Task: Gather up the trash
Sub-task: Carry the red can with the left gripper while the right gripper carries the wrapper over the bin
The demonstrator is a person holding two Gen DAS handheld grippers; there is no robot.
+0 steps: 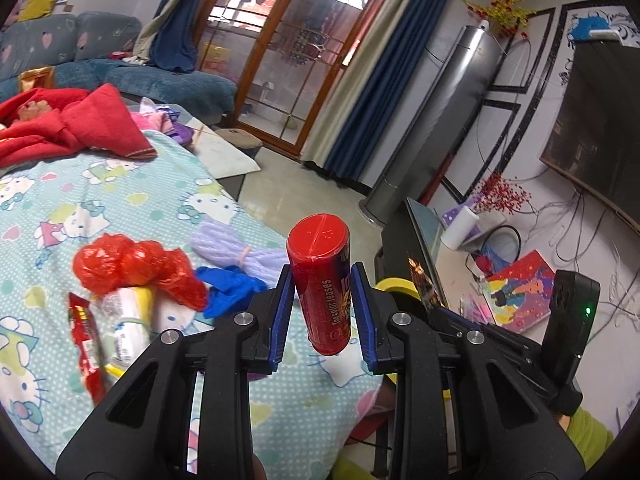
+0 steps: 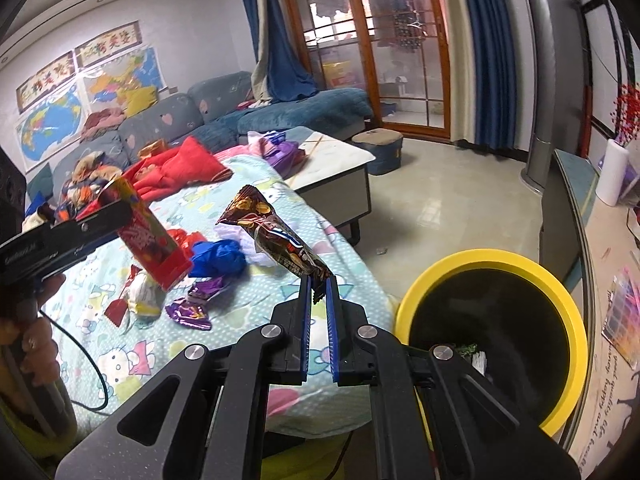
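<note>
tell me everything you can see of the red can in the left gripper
The red can is a slim tube with a flat red plastic lid on its upper end and a printed label of white lettering on red, with purple and yellow beside it. It looks like a rigid snack tube. The left gripper is shut on its middle, holding it tilted above the bed, touching nothing else.

Red can [image 1: 320,280], yellow-rimmed blk bin [image 2: 568,312]

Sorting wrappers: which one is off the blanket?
The brown wrapper, pinched in the right gripper; the purple wrapper and red wrapper lie flat.
</note>
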